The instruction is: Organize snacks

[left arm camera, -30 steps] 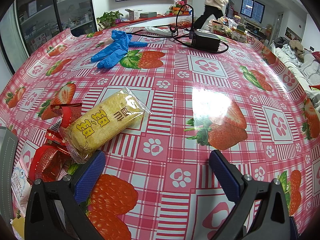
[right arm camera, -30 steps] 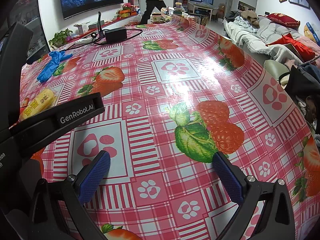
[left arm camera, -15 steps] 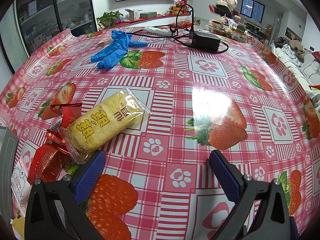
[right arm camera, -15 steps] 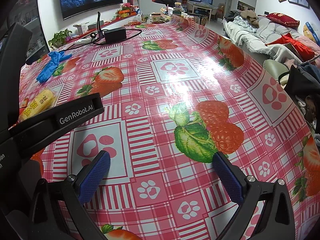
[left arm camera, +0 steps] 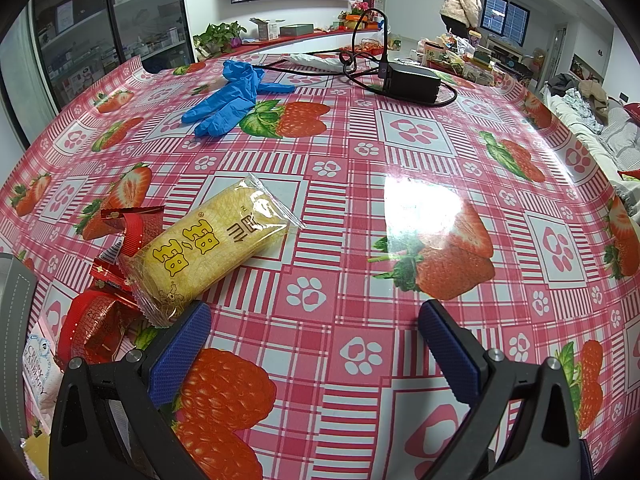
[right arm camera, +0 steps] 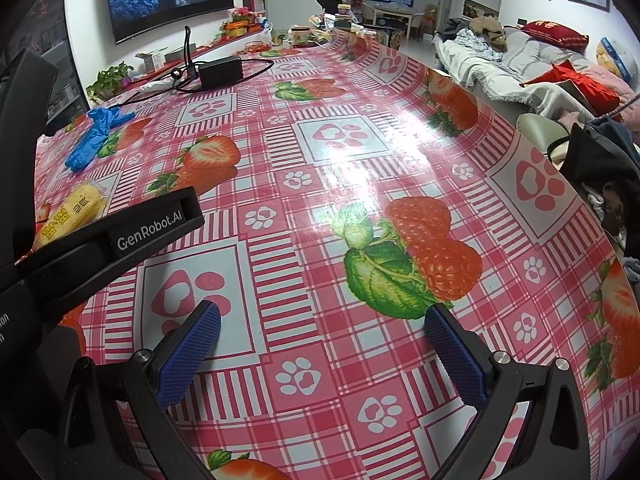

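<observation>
**Both grippers spread wide over the snack table**

A red snack packet [left arm camera: 96, 328] lies far left, under the yellow cake roll [left arm camera: 212, 248], just beyond the left gripper [left arm camera: 314, 344], which gapes empty. The right gripper [right arm camera: 322, 344] hovers over bare tablecloth [right arm camera: 360, 152], likewise released.

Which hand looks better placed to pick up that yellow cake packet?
The left. Its open gripper sits beside the yellow cake packet, nearly touching it. The right gripper is over bare tablecloth, farther away.
</observation>
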A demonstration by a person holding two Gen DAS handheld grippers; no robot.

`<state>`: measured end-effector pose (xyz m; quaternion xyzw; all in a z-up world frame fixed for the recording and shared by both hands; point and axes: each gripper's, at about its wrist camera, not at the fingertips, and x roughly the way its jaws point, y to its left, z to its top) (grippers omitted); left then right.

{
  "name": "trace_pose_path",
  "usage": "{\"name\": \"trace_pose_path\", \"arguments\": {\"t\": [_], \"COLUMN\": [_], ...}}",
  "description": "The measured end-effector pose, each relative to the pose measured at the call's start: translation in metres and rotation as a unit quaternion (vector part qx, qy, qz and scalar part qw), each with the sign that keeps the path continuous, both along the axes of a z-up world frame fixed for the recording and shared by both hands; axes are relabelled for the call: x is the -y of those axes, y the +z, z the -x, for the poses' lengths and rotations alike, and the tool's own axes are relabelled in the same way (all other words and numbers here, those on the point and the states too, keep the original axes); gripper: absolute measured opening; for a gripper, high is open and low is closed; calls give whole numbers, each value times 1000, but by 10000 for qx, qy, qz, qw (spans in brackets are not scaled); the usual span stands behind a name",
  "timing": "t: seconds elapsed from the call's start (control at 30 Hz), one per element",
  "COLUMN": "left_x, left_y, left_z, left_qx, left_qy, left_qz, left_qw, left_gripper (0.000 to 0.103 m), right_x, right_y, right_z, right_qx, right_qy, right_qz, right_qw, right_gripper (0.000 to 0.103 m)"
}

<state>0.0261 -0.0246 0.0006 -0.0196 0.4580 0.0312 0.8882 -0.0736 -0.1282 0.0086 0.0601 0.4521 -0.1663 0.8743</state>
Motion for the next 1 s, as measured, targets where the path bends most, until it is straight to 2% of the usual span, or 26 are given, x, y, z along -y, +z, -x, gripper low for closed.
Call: {"name": "trace_pose_path", "arguments": {"t": [1.0], "left_x": [1], "left_y": [0], "left_z": [0], "left_qx": [0], "left_qy": [0], "left_qz": [-1], "left_qw": [10000], "left_gripper": [103], "right_x": [1], "right_y": [1], "right_z": [2], "right_qx": [25], "right_qy": [-105], "right_qz": [-83], "right_qw": [9999], "right_gripper": [103]}}
